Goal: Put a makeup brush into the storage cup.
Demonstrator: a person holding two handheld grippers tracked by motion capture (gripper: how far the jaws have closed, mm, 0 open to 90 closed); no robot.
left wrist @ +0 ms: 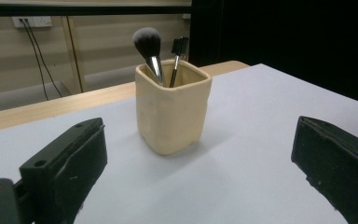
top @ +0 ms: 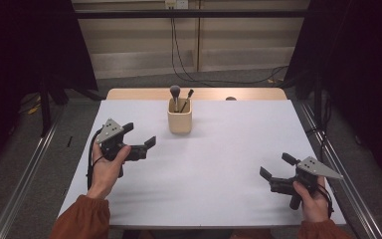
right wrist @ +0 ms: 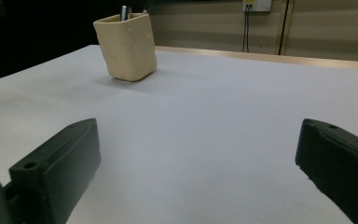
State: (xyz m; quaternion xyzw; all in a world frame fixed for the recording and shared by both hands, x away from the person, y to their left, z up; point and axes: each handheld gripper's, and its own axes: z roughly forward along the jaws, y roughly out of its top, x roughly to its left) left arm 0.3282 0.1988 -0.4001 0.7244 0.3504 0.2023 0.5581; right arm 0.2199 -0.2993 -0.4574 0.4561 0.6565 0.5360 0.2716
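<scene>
While both tools are hovering empty over the white table (top: 214, 184), the person's left gripper (top: 140, 134) is sitting at the near left, its jaws spread wide and pointing toward the cream holder (top: 180, 121), which is standing upright at the far middle of the table, just to the right of that gripper. From the left gripper view, the holder (left wrist: 172, 112) is framed squarely between the two open black jaws, apart from both, with nothing gripped.

Two items are standing in the holder: a fluffy makeup brush (top: 175, 91) leaning on the left side and a slim dark-tipped brush (top: 187, 97) beside it on the right; the left gripper view is showing the round bristle head (left wrist: 146, 41) and the thin brush (left wrist: 179, 49) rising above the rim.

Farther right, at the near right edge, the right gripper (top: 277, 165) is resting in the person's hand with its jaws likewise wide apart and holding nothing, well apart from the holder, which is appearing far off at the upper left of the right gripper view (right wrist: 127, 45).

Judging by this, the work is only beginning: both brushes are sitting untouched in the holder, and the approach, the grasp and any lifting out are all remaining to be done, probably by the left gripper.
</scene>
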